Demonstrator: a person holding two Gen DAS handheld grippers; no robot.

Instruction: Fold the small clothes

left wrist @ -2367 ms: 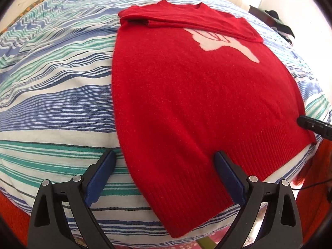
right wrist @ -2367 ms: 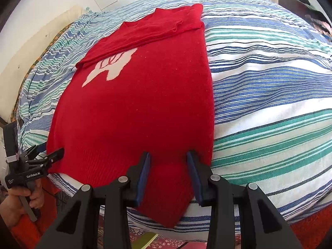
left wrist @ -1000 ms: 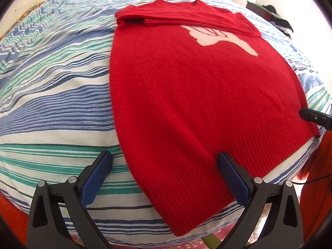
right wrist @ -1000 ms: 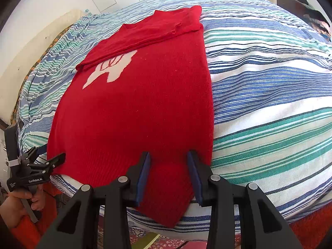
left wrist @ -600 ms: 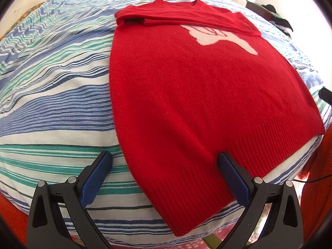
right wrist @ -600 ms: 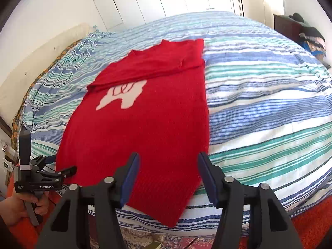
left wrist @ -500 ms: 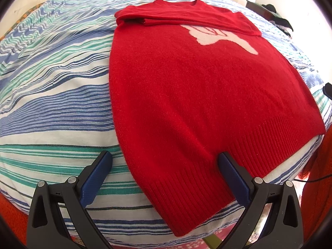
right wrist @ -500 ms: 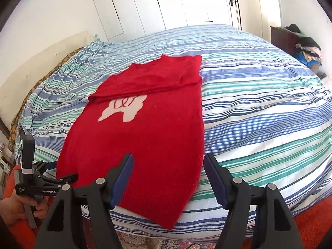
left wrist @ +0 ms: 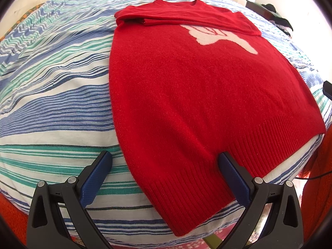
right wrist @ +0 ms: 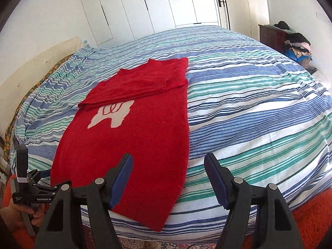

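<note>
A red sweater (left wrist: 186, 93) with a white hand motif lies flat on the striped bed (left wrist: 51, 103), its sleeves folded across the chest at the far end. My left gripper (left wrist: 165, 154) stands open just above the hem's near left corner and grips nothing. In the right wrist view the sweater (right wrist: 134, 141) runs away from me, and my right gripper (right wrist: 168, 156) hovers open over its right hem corner, clear of the cloth. A hand (right wrist: 16, 213) holds the left gripper at the bed's near left edge.
The striped duvet (right wrist: 259, 114) spreads wide to the right of the sweater. White wardrobe doors (right wrist: 155, 10) stand behind the bed. A dark dresser (right wrist: 271, 35) with piled clothes is at the far right. An orange rug (right wrist: 311, 217) lies below the bed's edge.
My right gripper let go of the hem, opened wider, rose and tipped up, so more of the room shows. The left gripper and the sweater stayed where they were.
</note>
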